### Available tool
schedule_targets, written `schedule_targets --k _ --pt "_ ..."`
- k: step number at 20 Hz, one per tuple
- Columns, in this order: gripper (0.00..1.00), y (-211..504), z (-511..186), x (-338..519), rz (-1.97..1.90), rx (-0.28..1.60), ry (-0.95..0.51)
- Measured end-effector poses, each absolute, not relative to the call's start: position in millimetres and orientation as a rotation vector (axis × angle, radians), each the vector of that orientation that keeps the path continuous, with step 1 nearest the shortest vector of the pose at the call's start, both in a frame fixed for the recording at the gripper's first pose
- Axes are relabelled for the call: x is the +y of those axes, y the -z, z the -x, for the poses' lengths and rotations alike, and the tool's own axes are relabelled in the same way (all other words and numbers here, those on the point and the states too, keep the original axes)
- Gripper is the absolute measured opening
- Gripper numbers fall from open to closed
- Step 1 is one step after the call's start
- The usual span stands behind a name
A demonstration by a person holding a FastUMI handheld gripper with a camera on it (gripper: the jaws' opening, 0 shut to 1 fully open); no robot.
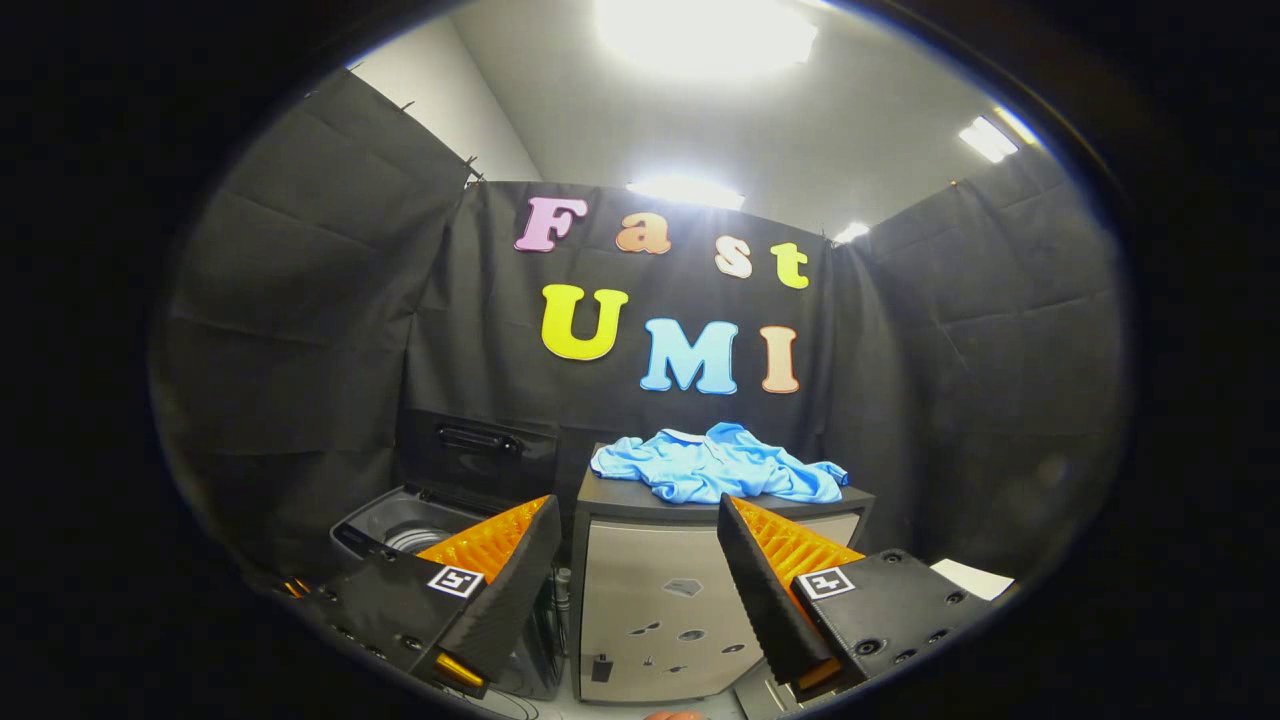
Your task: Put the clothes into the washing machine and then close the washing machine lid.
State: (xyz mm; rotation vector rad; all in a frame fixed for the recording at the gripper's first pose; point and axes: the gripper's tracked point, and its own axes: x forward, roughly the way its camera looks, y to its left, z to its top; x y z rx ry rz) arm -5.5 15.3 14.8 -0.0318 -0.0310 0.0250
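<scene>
Clothes first: the blue shirt [718,466] is the thing to go for, and it lies dead ahead of the gripper [638,510], at twelve o'clock and beyond the fingertips. It sits in a heap on top of a grey cabinet [680,590]. The heap is longer than it is deep, and its long way runs from nine o'clock to three o'clock, straight across the path of the fingers.

Next biggest is the washing machine [400,525]. It stands low at about ten o'clock from the gripper, just beside the cabinet on that side. Its lid [480,450] is up and leans back against the black cloth wall [300,330], so the tub mouth is open and ready.

Now the gripper. Its two fingers are spread wide apart with nothing between them. They touch nothing. The shirt is well apart from them.

My guess is that the next move is a straight push forward and a little up to twelve o'clock, until the fingers stand on each side of a fold of the shirt. There looks to be open room above the cabinet top for that. The near edge of the cabinet top is the thing to watch, since the fingers could bump it if they come in too low. After that, the carry would swing toward ten o'clock, over the tub rim.
</scene>
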Motion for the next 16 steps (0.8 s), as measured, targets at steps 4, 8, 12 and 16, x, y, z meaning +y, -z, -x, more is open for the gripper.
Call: schedule_targets --k 4,8,12,16 --pt "0.98 -15.6 5.1 15.0 0.031 -0.031 -0.027" --pt "0.98 -16.9 4.0 15.1 0.029 -0.033 -0.020" --pt "0.98 -19.4 3.5 16.9 0.032 -0.036 -0.018" --pt "0.98 -19.8 3.3 16.8 0.034 -0.033 -0.019"
